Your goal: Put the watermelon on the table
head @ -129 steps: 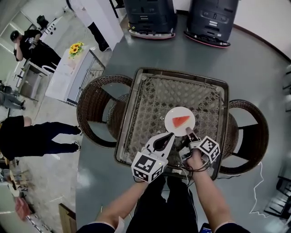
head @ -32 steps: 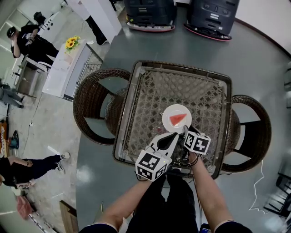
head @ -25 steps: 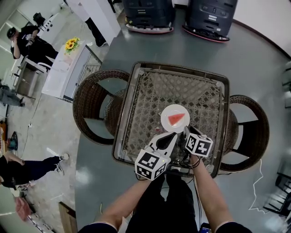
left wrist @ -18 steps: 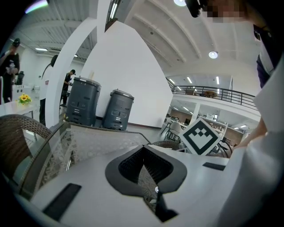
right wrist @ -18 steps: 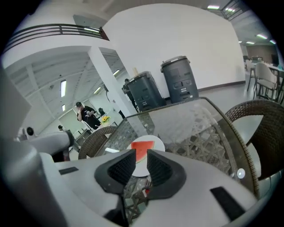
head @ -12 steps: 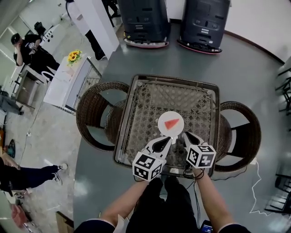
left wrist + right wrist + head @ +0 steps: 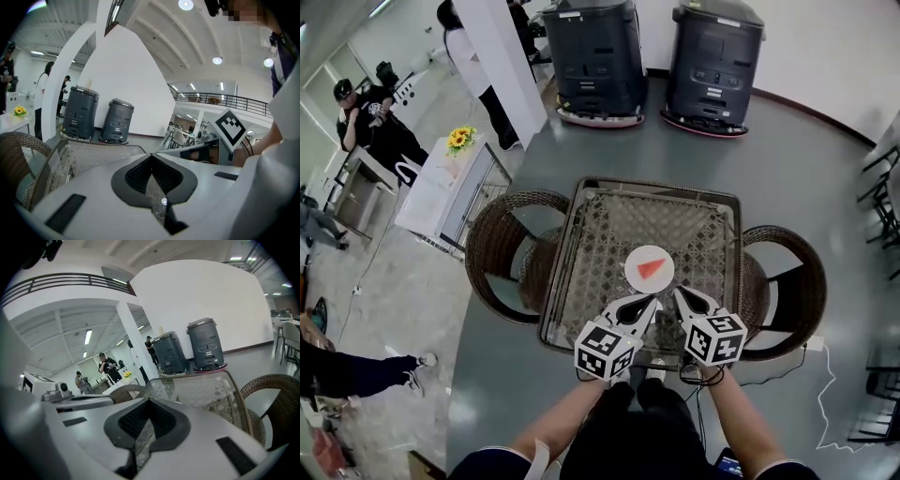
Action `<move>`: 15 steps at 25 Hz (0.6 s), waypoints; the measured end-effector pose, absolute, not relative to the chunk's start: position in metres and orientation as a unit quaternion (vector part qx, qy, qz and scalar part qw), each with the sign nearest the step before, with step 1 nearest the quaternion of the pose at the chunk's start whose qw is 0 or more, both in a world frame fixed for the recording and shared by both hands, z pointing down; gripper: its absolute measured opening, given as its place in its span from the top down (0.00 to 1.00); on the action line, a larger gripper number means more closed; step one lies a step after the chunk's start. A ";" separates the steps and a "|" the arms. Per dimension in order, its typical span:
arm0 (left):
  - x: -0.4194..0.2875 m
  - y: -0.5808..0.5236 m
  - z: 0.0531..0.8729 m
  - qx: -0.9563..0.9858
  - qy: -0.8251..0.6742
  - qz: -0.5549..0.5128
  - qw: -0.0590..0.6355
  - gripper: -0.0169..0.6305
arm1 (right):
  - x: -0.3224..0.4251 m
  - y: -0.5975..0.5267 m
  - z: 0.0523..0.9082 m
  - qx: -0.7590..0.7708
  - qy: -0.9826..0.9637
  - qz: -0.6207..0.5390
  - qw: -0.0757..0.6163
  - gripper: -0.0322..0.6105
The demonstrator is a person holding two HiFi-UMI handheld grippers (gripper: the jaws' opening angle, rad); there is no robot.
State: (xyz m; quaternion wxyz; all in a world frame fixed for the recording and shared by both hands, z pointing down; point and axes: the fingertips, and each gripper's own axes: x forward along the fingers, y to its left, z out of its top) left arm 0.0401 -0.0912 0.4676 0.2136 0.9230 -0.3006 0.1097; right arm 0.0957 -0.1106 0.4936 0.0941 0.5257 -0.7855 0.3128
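A wedge of watermelon [image 7: 651, 268] lies on a round white plate [image 7: 630, 274], which sits on the glass worktop [image 7: 609, 234] of a wicker table, towards its near side. The left tool [image 7: 649, 301] and the right tool [image 7: 680, 292] hover just short of the plate's near rim, apart from it. The left tool's jaws are pressed together with nothing between them. The right tool's jaws have just been closing and meet, also on nothing. The fruit looks already delivered, so the main risk is probably a stray nudge. Either closed tip, so near the rim, could catch the plate and send it sliding on the smooth glass, or knock the wedge off. Two wicker chairs [image 7: 502, 253] flank the table. No brand or wording can be read; the only print is the black-and-white square markers [image 7: 605, 352] on the tools' cubes
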 end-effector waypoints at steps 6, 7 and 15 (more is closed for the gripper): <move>0.039 -0.082 0.447 0.926 -0.301 0.106 0.202 0.97 | 0.086 -0.101 0.460 0.510 -0.806 0.288 0.082 0.94; 0.039 -0.081 0.443 0.926 -0.301 0.104 0.201 0.97 | 0.085 -0.101 0.454 0.509 -0.809 0.283 0.081 0.94; 0.039 -0.079 0.423 0.929 -0.304 0.092 0.191 0.97 | 0.081 -0.095 0.426 0.502 -0.822 0.262 0.062 0.94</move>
